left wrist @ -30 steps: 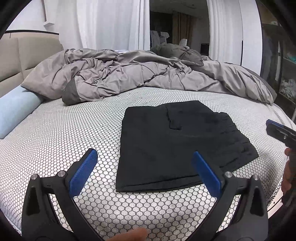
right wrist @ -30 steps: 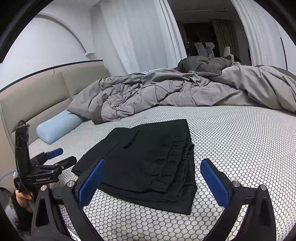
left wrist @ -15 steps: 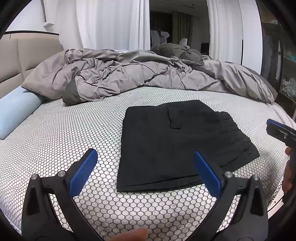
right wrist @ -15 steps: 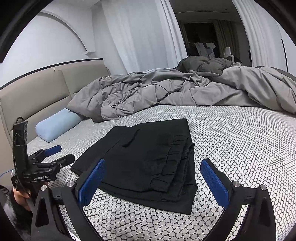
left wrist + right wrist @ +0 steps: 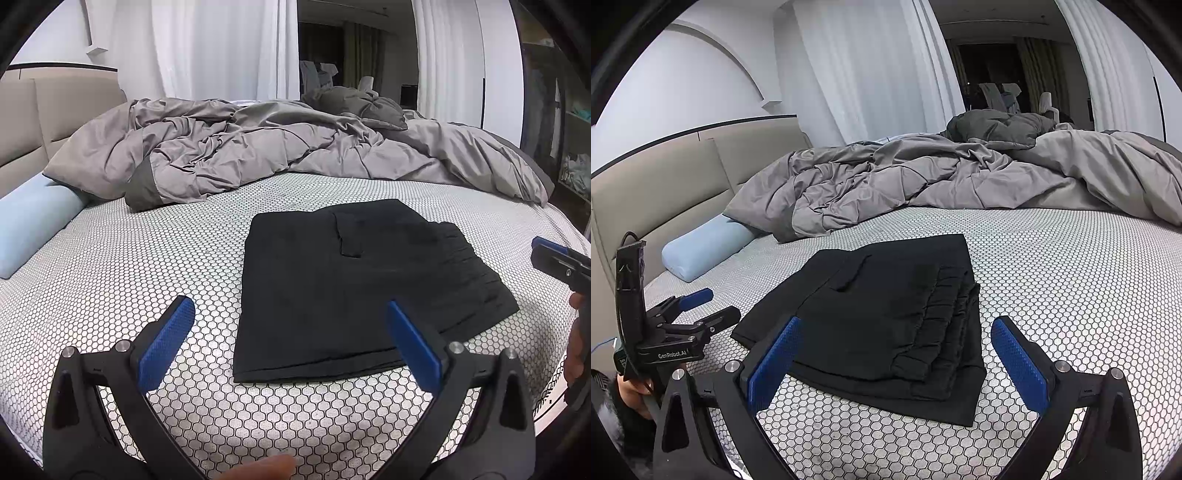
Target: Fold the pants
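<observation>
Black pants lie folded into a flat rectangle on the honeycomb-patterned bed sheet, the gathered waistband on the right side. From the right wrist view the pants show stacked layers at the waistband edge. My left gripper is open, held above the sheet just short of the pants' near edge, holding nothing. My right gripper is open too, hovering over the near waistband corner, empty. The left gripper also appears at the left of the right wrist view, and the right gripper's tip at the right edge of the left wrist view.
A crumpled grey duvet fills the far side of the bed. A light blue bolster pillow lies at the left by the beige headboard. White curtains hang behind. The bed's edge runs at the right, by a person's hand.
Both grippers have drawn back very slightly from the pants; the pants lie still in the same folded shape.
</observation>
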`<state>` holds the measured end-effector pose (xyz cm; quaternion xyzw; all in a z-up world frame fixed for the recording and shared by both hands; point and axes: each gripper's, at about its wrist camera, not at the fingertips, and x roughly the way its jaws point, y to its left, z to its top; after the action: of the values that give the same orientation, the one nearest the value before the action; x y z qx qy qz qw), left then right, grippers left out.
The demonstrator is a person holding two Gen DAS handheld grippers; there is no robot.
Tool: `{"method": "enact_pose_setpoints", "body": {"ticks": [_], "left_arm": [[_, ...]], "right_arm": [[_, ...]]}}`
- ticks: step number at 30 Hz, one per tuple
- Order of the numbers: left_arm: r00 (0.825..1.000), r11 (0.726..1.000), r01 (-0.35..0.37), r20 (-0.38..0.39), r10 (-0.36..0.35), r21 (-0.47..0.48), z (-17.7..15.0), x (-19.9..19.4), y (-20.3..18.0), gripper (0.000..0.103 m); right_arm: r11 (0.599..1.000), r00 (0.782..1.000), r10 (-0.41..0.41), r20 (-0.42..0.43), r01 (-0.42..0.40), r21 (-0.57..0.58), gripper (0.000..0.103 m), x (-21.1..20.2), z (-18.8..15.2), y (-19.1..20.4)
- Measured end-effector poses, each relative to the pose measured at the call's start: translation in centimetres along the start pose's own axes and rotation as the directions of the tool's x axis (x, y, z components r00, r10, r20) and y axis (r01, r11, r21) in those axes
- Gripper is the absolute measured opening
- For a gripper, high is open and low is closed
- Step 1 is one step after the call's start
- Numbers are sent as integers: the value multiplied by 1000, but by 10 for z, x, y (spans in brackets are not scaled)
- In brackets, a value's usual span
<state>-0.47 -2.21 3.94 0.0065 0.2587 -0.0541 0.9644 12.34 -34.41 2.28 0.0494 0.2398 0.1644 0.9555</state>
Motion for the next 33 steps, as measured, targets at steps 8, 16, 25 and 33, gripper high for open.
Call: {"method": "enact_pose_setpoints", "body": {"ticks": [8,16,25,33], "left_arm": [[1000,1000,-1,1,1,-1,1,0,1,102],[1000,1000,-1,4,1,1,1,0,4,102],[1000,1000,-1,5,1,2,1,0,4,102],[1000,1000,1,6,-1,2,3,0,10,102]], "right_arm": [[1000,1000,-8,-1,8,3,103,1,-1,4],[1000,1000,-9,-2,9,2,103,2,-1,4],[1000,1000,-6,-4,6,0,103,2,0,2],[1000,1000,-7,-5,7,0,103,3,-2,1]]}}
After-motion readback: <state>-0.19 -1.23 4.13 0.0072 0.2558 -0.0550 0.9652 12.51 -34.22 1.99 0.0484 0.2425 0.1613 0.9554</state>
